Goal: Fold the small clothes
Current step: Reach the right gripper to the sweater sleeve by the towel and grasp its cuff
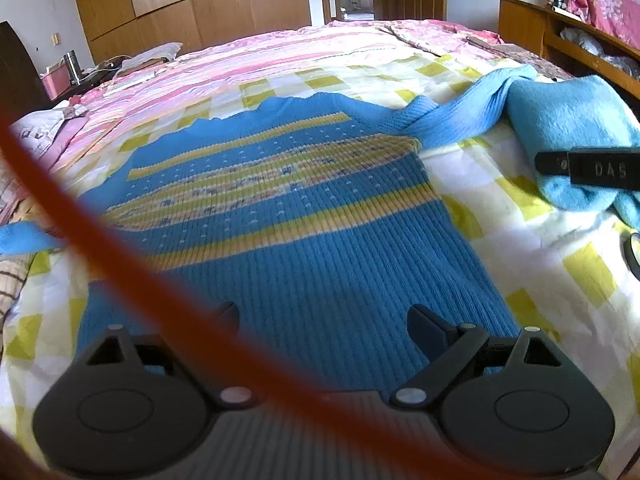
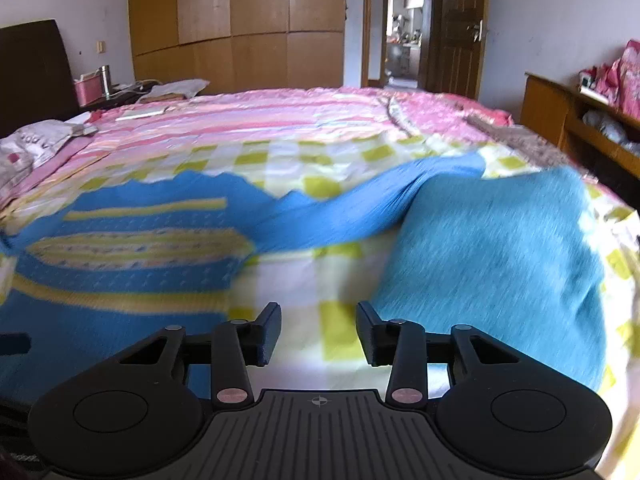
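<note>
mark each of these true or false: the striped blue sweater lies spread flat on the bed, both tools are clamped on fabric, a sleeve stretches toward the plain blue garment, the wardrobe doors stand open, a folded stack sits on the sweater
1. The striped blue sweater lies spread flat on the bed. True.
2. Both tools are clamped on fabric. False: the left tool and right tool are open and hold nothing.
3. A sleeve stretches toward the plain blue garment. True.
4. The wardrobe doors stand open. False: they are shut.
5. A folded stack sits on the sweater. False: nothing lies on it.
</note>
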`<state>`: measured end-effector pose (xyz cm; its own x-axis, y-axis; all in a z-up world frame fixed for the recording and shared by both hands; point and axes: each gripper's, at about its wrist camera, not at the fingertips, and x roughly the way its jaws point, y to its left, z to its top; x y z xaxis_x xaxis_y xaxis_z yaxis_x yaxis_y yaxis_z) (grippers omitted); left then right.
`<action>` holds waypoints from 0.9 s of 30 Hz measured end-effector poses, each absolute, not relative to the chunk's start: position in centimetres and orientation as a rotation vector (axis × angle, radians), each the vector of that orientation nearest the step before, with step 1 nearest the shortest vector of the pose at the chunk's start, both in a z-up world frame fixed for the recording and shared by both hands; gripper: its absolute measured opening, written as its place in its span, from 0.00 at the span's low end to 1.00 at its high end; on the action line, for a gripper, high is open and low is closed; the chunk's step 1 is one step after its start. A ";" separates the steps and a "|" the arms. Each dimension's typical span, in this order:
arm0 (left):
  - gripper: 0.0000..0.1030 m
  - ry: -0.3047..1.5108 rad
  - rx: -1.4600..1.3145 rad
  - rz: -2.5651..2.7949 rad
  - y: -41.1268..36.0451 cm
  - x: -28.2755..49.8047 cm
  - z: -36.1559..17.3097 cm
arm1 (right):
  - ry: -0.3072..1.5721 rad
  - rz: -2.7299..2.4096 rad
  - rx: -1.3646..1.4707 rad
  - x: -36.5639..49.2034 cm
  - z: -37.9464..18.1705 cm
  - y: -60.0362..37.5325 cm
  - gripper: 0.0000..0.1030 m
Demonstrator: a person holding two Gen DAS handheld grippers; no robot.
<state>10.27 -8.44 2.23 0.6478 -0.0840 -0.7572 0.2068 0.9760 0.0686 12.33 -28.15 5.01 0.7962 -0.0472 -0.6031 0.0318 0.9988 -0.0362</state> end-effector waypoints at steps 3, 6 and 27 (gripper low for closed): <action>0.93 0.844 0.158 -0.157 -8.6 10.8 2.0 | 0.631 -0.070 -0.038 13.7 5.4 -28.9 0.35; 0.93 0.844 0.148 -0.155 -8.6 11.4 1.8 | 0.620 -0.088 -0.039 15.1 5.6 -29.7 0.34; 0.93 0.806 0.086 -0.137 -9.8 15.7 1.3 | 0.598 -0.165 0.446 26.7 6.6 -41.0 0.36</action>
